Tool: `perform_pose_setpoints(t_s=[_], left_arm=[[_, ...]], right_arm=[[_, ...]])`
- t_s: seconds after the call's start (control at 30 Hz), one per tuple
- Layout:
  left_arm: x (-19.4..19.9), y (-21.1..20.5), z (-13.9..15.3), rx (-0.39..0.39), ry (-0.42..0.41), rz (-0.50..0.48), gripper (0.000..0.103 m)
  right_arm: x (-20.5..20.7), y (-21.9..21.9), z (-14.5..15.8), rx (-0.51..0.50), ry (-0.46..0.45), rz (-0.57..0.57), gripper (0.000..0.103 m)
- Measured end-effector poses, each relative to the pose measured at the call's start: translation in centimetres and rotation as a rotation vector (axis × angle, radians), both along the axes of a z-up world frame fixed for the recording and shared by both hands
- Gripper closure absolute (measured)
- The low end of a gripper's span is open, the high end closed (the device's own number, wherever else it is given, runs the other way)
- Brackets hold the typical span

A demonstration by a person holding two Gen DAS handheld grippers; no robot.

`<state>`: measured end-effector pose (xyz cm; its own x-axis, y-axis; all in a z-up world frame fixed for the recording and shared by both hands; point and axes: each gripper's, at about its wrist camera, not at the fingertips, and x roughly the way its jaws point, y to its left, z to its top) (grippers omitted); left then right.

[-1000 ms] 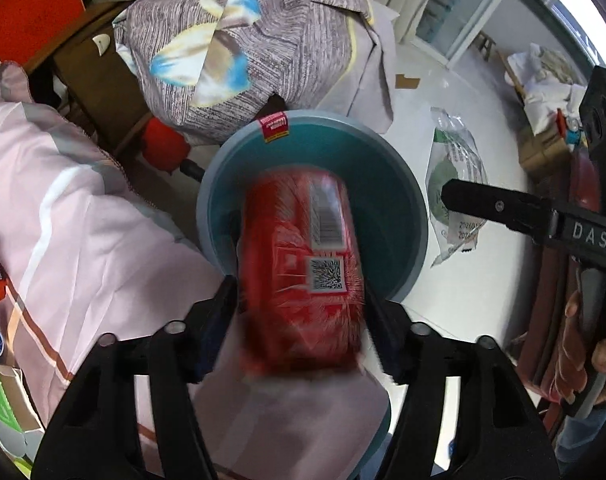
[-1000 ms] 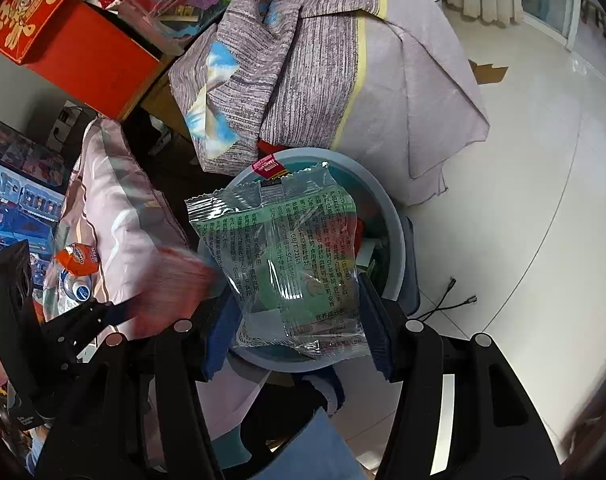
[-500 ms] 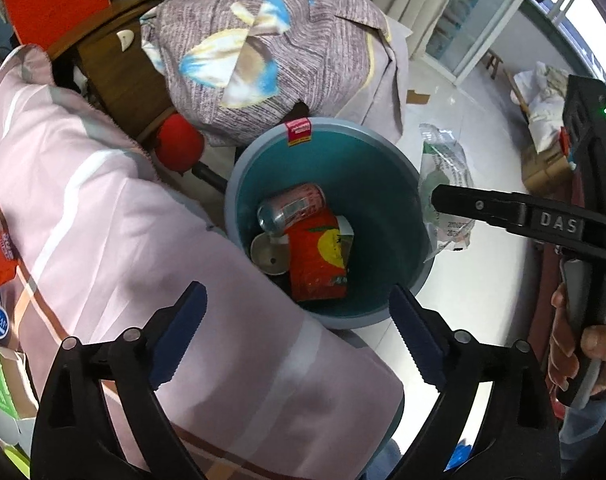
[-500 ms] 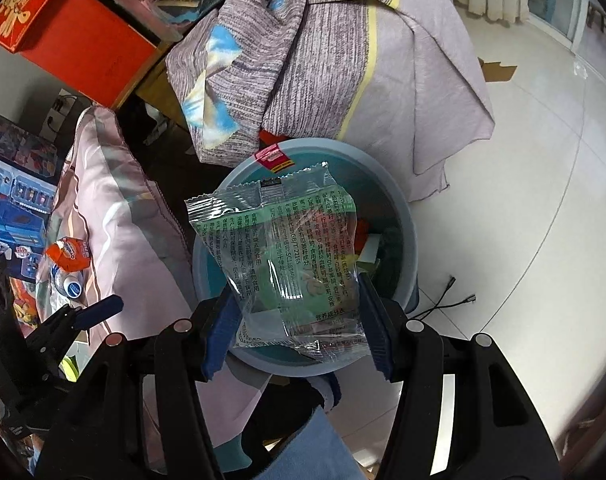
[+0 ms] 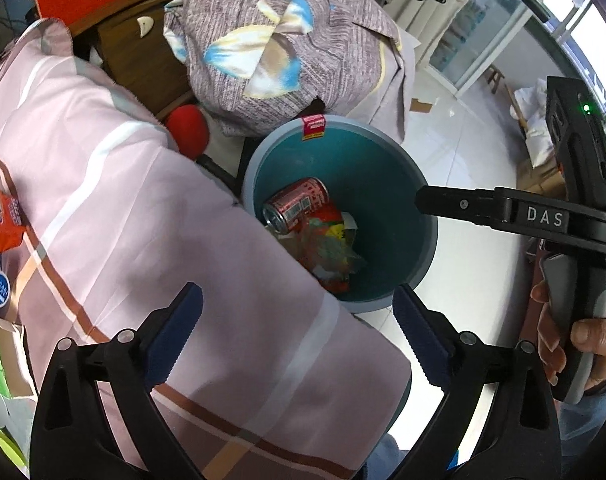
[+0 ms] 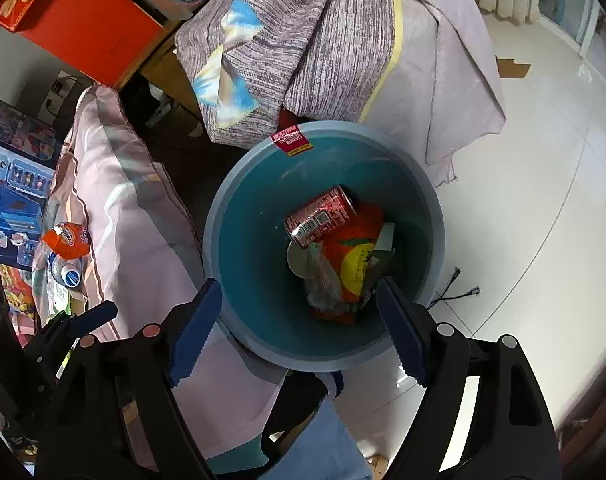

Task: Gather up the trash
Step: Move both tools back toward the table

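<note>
A teal round bin (image 6: 239,184) stands on the floor beside the bed. In it lie a red drink can (image 6: 323,216), a red packet with an orange picture (image 6: 355,256) and a clear green wrapper (image 6: 323,280). My right gripper (image 6: 299,300) hangs over the bin's near rim, its jaws opening with nothing between them. My left gripper (image 5: 297,312) is over the pink striped bedding (image 5: 123,208), its jaws still opening and holding nothing. The bin (image 5: 383,140) and can (image 5: 299,204) lie just beyond it. A right-gripper finger (image 5: 463,204) reaches over the bin, gripped by a hand (image 5: 583,336).
A grey patterned cloth bundle (image 6: 323,40) crowds the bin's far side, with a red ball (image 5: 187,128) beside it. An orange snack packet (image 6: 65,238) and a capped bottle (image 6: 69,274) lie at the bedding's left edge. White tiled floor (image 6: 543,200) spreads to the right, with a cable (image 6: 459,280).
The red packet left my left gripper and landed in the bin; that gripper drew back over the bedding. My right gripper's jaws parted and the clear green wrapper fell into the bin.
</note>
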<state>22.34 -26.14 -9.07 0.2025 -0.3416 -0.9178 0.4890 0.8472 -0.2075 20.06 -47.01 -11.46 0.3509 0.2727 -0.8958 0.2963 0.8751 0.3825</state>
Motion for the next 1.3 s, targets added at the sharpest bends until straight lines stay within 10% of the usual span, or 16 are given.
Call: perform_pose_setpoints(t_s=[0.8,1.3], left_arm=[[-2.7,7.8,3.1,-0.077,-0.065,0.091,0.006],[-5.3,23.0,4.0,-0.052,-0.113,0.318,0.006]], right_arm=[[-0.6,7.9,3.4,-0.06,0.013,0.091,0.021],[1.5,21.5,4.4,-0.131,0.044,0.357,0.021]])
